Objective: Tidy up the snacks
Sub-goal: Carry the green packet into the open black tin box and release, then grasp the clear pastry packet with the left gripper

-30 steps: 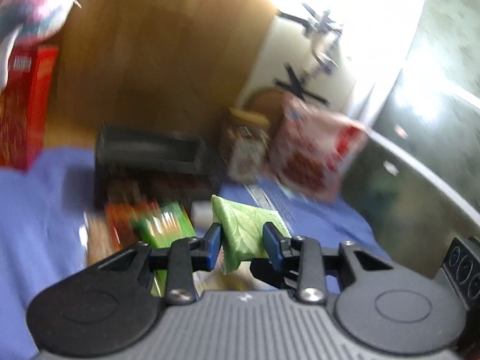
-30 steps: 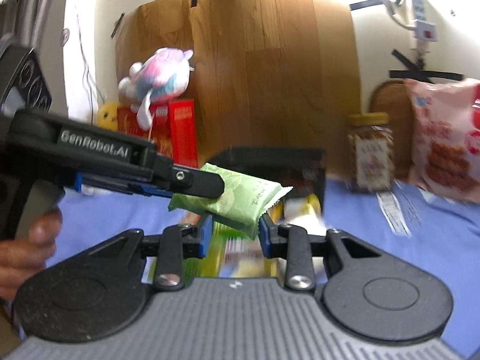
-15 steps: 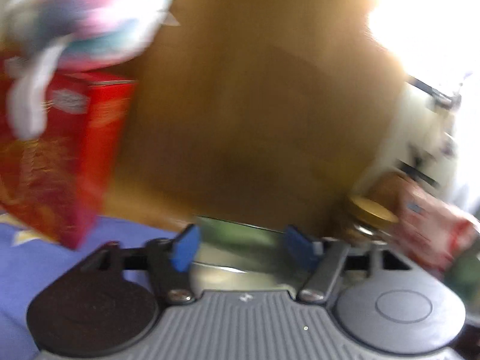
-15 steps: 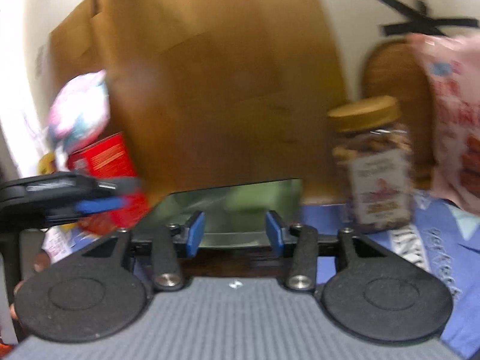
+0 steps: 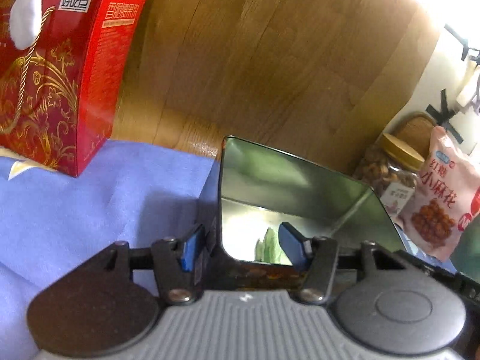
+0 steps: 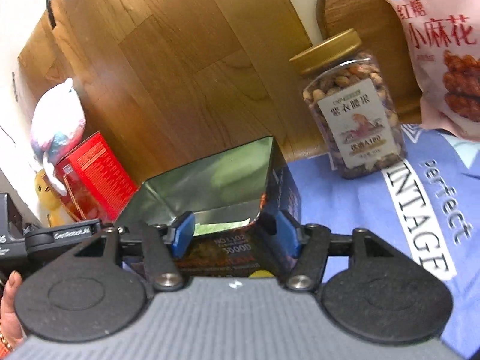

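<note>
Green snack packet lies inside the tin, between the closing left claw pads.

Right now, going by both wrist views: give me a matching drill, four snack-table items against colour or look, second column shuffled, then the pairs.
Things:
1. gift box
2. nut jar
3. snack bag
4. open tin

Looks:
A. pink, red lettering
B. shiny metal inside
C. red with gold pattern
D. clear, gold lid

Pairs: 1-C, 2-D, 3-A, 4-B
</note>
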